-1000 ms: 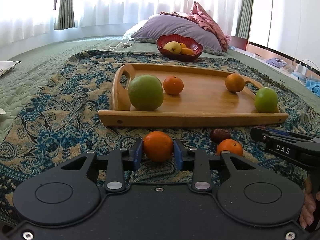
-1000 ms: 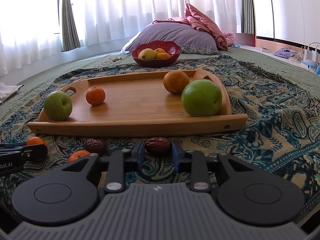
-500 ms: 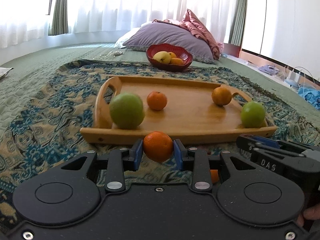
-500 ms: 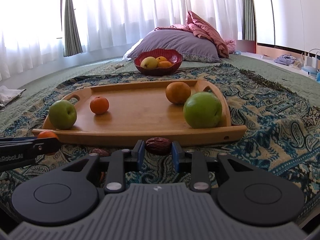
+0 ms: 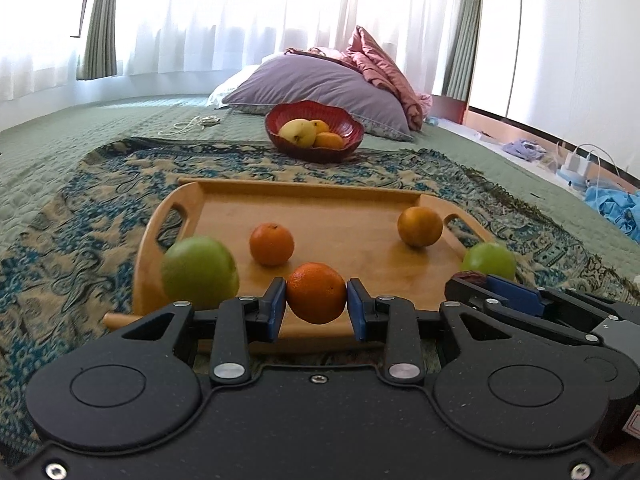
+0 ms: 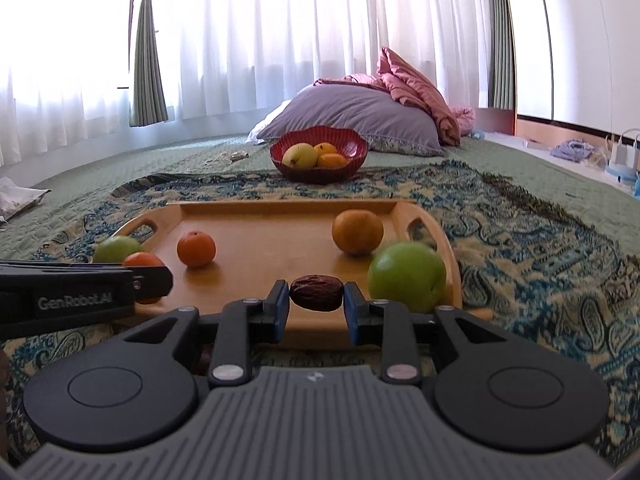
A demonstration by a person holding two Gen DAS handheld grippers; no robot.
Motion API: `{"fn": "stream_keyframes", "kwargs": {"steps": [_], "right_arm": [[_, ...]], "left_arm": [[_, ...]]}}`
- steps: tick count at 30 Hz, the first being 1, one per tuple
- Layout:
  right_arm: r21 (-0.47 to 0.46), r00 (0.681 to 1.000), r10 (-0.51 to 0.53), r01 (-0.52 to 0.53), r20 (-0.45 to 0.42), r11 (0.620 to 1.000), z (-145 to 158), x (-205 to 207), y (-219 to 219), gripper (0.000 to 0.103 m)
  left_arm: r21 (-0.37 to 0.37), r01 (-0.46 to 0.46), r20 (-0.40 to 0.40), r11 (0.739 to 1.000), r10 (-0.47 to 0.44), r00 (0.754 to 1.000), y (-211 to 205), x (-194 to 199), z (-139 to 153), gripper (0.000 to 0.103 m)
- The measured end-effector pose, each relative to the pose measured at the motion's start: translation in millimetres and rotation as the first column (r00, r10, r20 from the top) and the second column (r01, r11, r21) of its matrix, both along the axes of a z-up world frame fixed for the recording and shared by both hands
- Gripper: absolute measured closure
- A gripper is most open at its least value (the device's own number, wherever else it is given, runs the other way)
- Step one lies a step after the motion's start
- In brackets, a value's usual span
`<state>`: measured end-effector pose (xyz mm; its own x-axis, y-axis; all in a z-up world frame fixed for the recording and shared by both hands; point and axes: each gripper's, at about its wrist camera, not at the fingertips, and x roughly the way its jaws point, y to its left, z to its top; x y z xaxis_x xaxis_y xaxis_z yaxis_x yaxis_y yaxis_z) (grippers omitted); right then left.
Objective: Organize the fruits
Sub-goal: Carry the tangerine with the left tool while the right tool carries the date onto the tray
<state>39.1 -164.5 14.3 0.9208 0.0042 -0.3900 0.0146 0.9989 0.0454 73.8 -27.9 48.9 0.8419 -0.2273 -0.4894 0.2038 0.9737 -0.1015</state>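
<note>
Since 1 s ago both grippers have come up off the patterned rug (image 6: 520, 240) and forward, so each held fruit now hangs over the near edge of the wooden tray (image 5: 320, 208) instead of sitting low on the rug.

Left gripper (image 5: 316, 306): blue pads pinching a small orange (image 5: 316, 298) on both sides, fruit clear of the tray floor.

Right gripper (image 6: 316, 306): pads pressed onto a dark brown date (image 6: 316, 298), held lengthwise between them. In the left view the right gripper's tip shows at the right edge with the date poking out.

On the tray, 4 fruits: a big green apple (image 5: 199, 274) at the near left corner, blurred; a second orange (image 5: 272, 244) just behind it; a paler orange (image 5: 419, 226) toward the right handle; a smaller green apple (image 5: 490, 260) at the near right corner.

Beyond the tray, well apart, a red bowl (image 6: 352, 152) holds a yellow fruit and 2 orange ones. Purple pillow (image 6: 352, 116) sits behind it, white curtains at the back.
</note>
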Motion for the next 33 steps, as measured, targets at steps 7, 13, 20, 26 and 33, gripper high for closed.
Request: {"fn": "stream_keyframes", "kwargs": {"steps": [7,13,20,26,33], "right_arm": [[-0.012,1.0,0.01,-0.01,0.01,1.0,3.6,18.6,-1.9,0.069],[-0.01,0.999,0.031,-0.031,-0.004,0.999,1.5,37.2,-1.0,0.069],[-0.02,0.999,0.045,-0.045,-0.023,0.999,-3.9,55.4,2.9,0.069],[-0.015,0.998,0.039,-0.04,-0.046,0.999,-11.0,66.6,3.9,0.069],[-0.018,0.998,0.038,-0.039,-0.055,0.999,-13.5,73.1,5.7,0.069]], "left_arm": [[0.003,0.016,-0.008,1.0,-0.016,1.0,-6.1,23.9,-0.7,0.072],[-0.002,0.007,-0.05,1.0,-0.007,0.999,-3.8,47.8,-8.1,0.072],[0.006,-0.012,-0.083,1.0,0.012,0.996,-0.6,67.6,-18.2,0.072],[0.02,-0.016,-0.087,1.0,0.017,0.996,-4.6,81.1,-23.4,0.072],[0.006,-0.032,-0.103,0.999,0.033,0.994,-4.9,100.9,-26.4,0.072]]}}
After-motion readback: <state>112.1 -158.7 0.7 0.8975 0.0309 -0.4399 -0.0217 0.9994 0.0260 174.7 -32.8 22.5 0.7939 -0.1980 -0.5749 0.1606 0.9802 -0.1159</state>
